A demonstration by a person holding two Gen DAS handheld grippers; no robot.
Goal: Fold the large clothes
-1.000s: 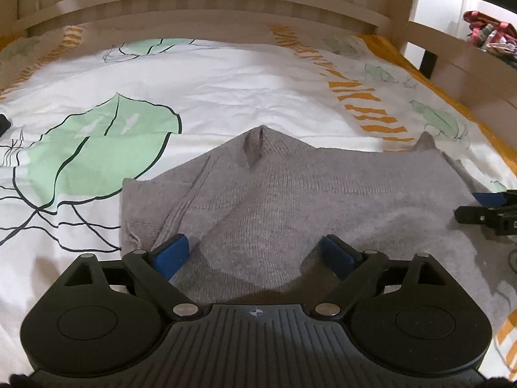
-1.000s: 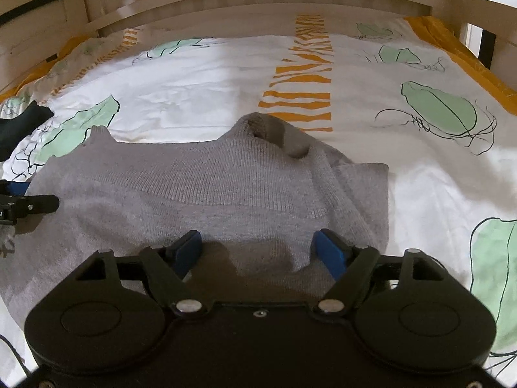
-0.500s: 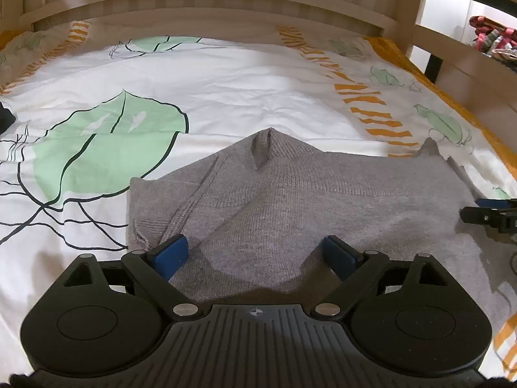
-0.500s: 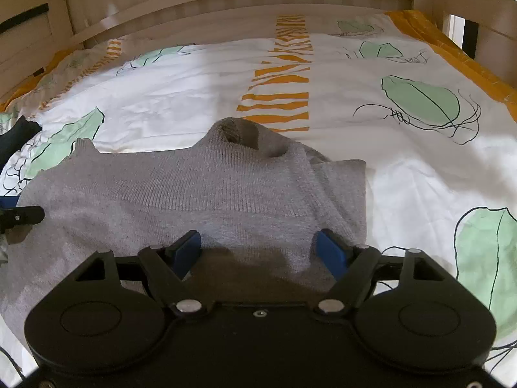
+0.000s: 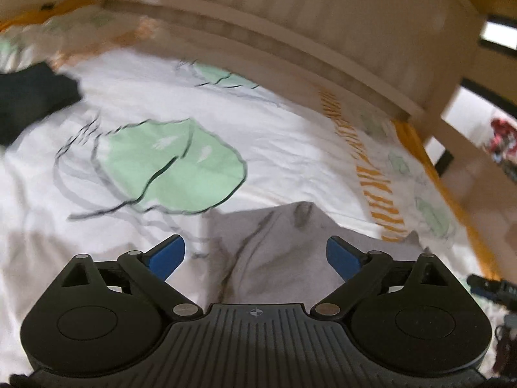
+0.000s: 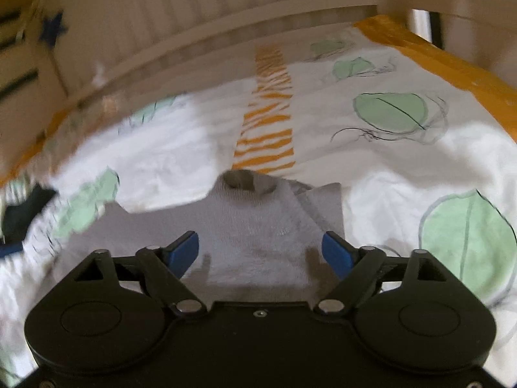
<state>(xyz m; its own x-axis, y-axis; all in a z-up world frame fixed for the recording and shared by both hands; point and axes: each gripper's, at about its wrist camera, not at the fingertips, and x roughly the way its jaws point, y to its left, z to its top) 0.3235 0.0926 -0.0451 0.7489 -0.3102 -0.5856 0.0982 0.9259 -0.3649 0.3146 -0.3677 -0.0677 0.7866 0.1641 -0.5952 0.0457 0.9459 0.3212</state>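
On the bed, spread over the white leaf-print duvet (image 5: 290, 135), lies the grey sweater (image 6: 258, 226), and I see it from both wrist cameras, each picture smeared with blur. From my left gripper (image 5: 256, 253) the sweater sits at about six o'clock in the view, its folded edge and collar just past the blue fingertips (image 5: 168, 253). Those jaws stand wide apart, nothing pinched, the cloth lying below and between them without either pad pressing on it. At four o'clock in that same view I catch the tip of my right gripper (image 5: 491, 287) poking in from the edge.

Over on the right wrist camera, the right gripper's jaws are opening, wide already, with the sweater's body lying under the gap but not clamped. The collar (image 6: 248, 182) points to twelve o'clock, toward an orange striped band (image 6: 268, 123) on the duvet. A folded flap sits at one o'clock. At nine o'clock a dark garment (image 6: 22, 210) rests near the pale wooden bed frame (image 6: 194, 48).
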